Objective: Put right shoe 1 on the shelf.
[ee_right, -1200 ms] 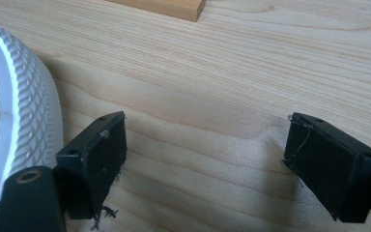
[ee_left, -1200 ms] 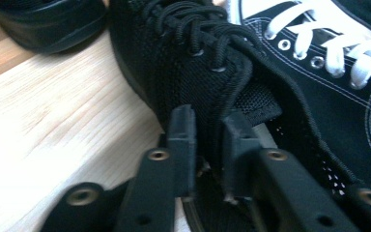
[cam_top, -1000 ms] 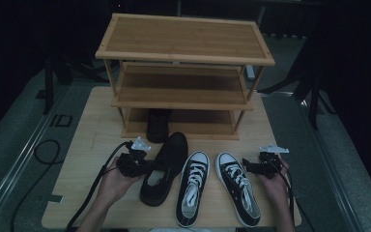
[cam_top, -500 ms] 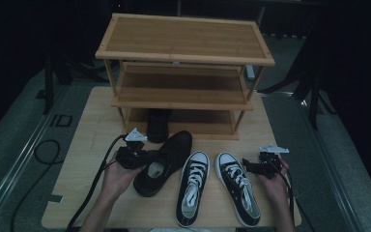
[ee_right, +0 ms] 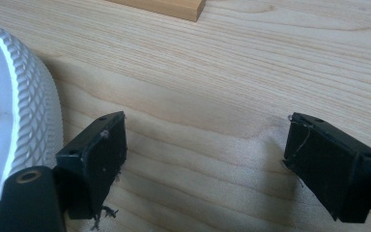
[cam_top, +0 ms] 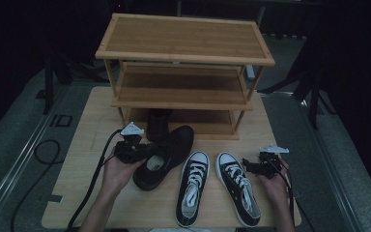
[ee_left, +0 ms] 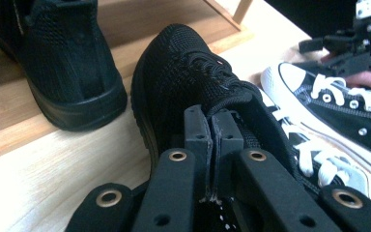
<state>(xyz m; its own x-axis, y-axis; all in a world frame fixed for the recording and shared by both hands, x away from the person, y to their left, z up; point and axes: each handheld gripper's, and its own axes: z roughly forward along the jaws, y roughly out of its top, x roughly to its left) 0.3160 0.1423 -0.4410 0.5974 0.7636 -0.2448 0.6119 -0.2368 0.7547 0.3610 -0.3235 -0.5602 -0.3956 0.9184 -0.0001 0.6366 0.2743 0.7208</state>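
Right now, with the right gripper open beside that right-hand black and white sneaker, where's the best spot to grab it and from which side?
Probably the collar wall at the ankle opening of the right sneaker. The right gripper sits open beside it, so come in from the shoe's outer right side, one jaw inside the opening and one outside. That edge is thin and upright; the rubber toe cap is broad and rounded, likelier to slip.

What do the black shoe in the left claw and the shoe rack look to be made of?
The black shoe looks like knitted mesh fabric, matte: a fine woven texture shows across toe and tongue, with cord laces. The shoe rack looks like bamboo or light wood, smooth and probably sealed: straight parallel grain strips run along its shelves, though the exact wood cannot be told.
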